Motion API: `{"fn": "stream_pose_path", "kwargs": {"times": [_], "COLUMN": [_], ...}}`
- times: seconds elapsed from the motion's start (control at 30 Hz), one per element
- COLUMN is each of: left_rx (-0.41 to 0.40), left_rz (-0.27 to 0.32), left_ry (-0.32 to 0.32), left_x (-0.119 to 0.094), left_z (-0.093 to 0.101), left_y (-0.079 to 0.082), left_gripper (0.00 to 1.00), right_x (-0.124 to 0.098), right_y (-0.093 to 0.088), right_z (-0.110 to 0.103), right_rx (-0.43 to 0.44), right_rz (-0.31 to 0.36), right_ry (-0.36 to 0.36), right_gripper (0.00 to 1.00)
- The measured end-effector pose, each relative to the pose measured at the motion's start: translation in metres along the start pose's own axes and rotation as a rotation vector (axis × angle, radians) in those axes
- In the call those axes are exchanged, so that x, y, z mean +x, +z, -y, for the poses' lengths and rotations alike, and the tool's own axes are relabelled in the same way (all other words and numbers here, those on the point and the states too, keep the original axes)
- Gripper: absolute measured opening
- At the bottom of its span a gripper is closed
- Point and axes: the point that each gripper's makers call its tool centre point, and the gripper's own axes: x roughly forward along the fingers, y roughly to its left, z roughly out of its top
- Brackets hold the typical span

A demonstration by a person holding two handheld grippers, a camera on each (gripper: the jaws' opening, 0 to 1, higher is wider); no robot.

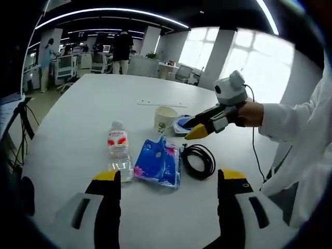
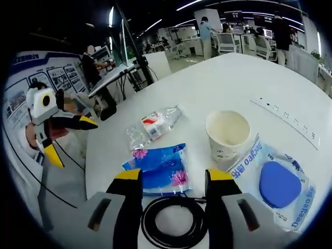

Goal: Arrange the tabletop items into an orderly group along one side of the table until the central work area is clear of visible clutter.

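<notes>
A clear water bottle (image 1: 118, 150) (image 2: 155, 123) with a red label lies on its side on the white table (image 1: 88, 109). Beside it is a blue tissue pack (image 1: 158, 163) (image 2: 161, 168), then a coiled black cable (image 1: 198, 160) (image 2: 174, 220). Behind them stand a paper cup (image 1: 165, 118) (image 2: 227, 134) and a wipes pack with a blue lid (image 1: 181, 124) (image 2: 275, 184). My left gripper (image 1: 168, 179) (image 2: 77, 143) is open, just short of the tissue pack. My right gripper (image 2: 175, 179) (image 1: 192, 129) is open above the cable and holds nothing.
A white power strip (image 1: 162, 104) (image 2: 288, 122) lies farther back on the table. A person's white sleeve (image 1: 290, 129) reaches in from the right. Desks, chairs and standing people are beyond the table's far edge. Bare tabletop stretches to the left of the bottle.
</notes>
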Motion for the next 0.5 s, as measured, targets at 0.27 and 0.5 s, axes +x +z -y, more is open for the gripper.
{"fn": "stream_pose_path", "kwargs": {"times": [0.27, 0.5], "left_rx": [-0.019, -0.03], "left_rz": [-0.01, -0.024], "left_ry": [0.004, 0.004], "left_x": [0.004, 0.008], "left_z": [-0.005, -0.007], "left_y": [-0.007, -0.014], "left_gripper": [0.77, 0.77], "right_x": [0.016, 0.028], "right_y": [-0.008, -0.012], "right_z": [0.005, 0.012], "right_rx": [0.0, 0.009], "right_rz": [-0.03, -0.04], "right_ry": [0.008, 0.003], "right_gripper": [0.42, 0.33]}}
